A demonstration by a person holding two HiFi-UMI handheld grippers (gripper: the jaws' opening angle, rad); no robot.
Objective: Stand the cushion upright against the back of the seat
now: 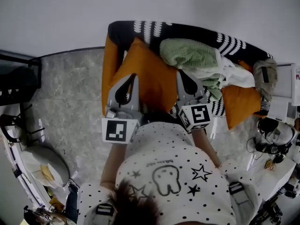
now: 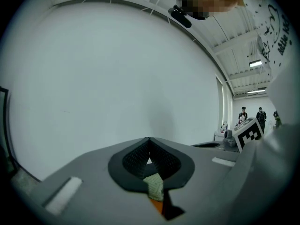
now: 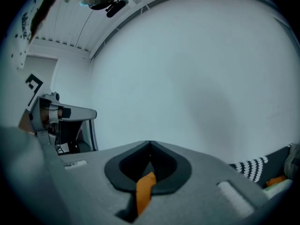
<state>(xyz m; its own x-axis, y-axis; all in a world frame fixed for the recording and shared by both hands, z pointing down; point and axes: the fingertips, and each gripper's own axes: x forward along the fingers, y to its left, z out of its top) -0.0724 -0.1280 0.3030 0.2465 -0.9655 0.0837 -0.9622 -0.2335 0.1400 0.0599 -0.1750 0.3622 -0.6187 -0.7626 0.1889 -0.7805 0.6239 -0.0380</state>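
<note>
**Orange cushion pinched at the middle of the seat**

Nearest, at the bottom of the head view, is a soft white shirt (image 1: 173,172) with black dots and stars. Above it are two grey hard-plastic grippers, each with a checkered cube.

The left gripper (image 1: 132,81) has its jaws pressed together, tips touching. A scrap of green knit and a sliver of orange show in the slot behind them; whether cloth is nipped there is unclear. The right gripper (image 1: 180,77) is pressed shut on a narrow fold of orange cloth.

Both lie over the cushion (image 1: 150,74), a smooth, plump orange square turned like a diamond. It sits at centre frame, its top corner at the seat back.

The seat (image 1: 187,31) is black with white wavy stripes. It holds a heap at upper right: a ribbed green blanket (image 1: 187,54), white cloth (image 1: 232,74) and a second orange cushion (image 1: 240,104).

Farthest is a plain pale wall (image 1: 140,8).
</note>
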